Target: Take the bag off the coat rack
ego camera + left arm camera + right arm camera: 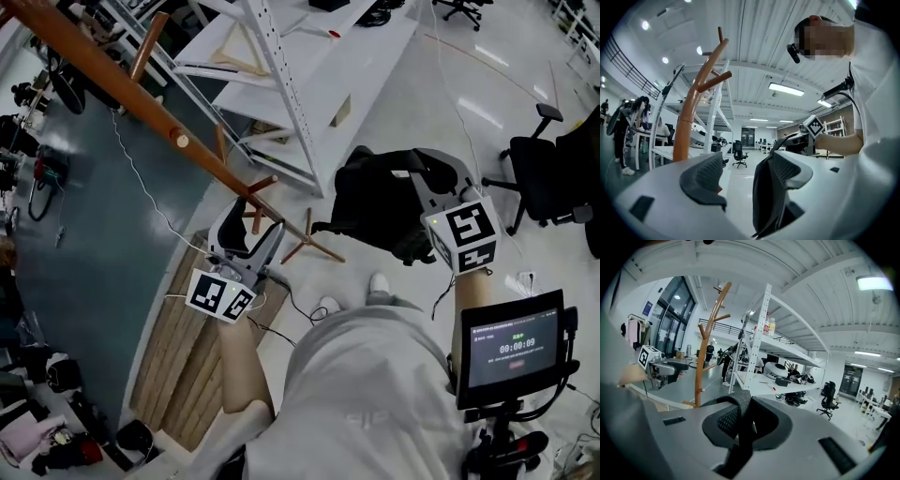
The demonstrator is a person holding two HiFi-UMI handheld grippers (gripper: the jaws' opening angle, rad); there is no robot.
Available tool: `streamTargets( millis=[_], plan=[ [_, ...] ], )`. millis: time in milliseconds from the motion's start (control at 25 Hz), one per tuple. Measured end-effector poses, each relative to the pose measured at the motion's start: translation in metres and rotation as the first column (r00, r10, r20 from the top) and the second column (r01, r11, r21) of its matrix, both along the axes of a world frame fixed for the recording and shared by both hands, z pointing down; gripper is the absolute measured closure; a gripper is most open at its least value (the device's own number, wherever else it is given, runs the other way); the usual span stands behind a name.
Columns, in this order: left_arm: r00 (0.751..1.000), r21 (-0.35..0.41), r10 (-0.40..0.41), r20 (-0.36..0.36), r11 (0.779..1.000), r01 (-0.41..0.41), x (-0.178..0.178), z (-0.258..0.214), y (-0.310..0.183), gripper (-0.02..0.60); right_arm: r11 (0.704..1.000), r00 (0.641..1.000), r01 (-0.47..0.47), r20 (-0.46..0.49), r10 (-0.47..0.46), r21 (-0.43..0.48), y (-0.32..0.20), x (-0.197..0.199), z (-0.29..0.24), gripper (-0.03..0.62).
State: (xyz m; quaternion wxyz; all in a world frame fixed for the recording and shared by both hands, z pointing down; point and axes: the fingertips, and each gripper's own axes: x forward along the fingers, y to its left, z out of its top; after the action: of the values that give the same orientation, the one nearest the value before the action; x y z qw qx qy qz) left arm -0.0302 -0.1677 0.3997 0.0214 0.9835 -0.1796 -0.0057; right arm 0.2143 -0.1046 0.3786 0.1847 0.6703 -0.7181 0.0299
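Near wooden rack (112, 82): right gripper (740, 423) clamps black woven strap (739, 401); left gripper (745, 174) jaws apart.

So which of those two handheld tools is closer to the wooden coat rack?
Left. The left gripper sits right beside the coat rack, low on its pole near the feet. The right gripper is farther out to the side, fingers shut on the black bag.

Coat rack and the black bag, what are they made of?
Coat rack: it looks like wood. It is smooth and brown with a slight sheen, and the cut ends of its pegs are pale. Bag: probably matte black fabric. It sags and folds softly, and its strap looks like thick, slightly fuzzy webbing.
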Motion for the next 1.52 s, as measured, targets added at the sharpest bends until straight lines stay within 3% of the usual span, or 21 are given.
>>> streamTargets(
  millis=[320,760,1040,1520],
  plan=[
    [0.988,-0.077,0.157,-0.006,0.985,-0.157,0.064,0.018,0.017,0.252,0.995,0.995,-0.101,0.017,0.101,-0.02,0.034,0.021,0.01,0.556],
    [0.928,-0.103,0.373,-0.007,0.923,-0.371,0.138,0.029,0.06,0.253,0.977,0.978,-0.208,0.023,0.209,-0.045,0.068,0.042,0.022,0.556],
    [0.911,-0.102,0.412,0.002,0.906,-0.41,0.15,0.033,0.062,0.253,0.968,0.97,-0.242,0.019,0.244,-0.07,0.071,0.051,0.029,0.556],
    [0.925,-0.123,0.38,-0.009,0.918,-0.378,0.139,0.033,0.055,0.253,0.972,0.975,-0.218,0.029,0.221,-0.083,0.068,0.047,0.029,0.556]
  ],
)
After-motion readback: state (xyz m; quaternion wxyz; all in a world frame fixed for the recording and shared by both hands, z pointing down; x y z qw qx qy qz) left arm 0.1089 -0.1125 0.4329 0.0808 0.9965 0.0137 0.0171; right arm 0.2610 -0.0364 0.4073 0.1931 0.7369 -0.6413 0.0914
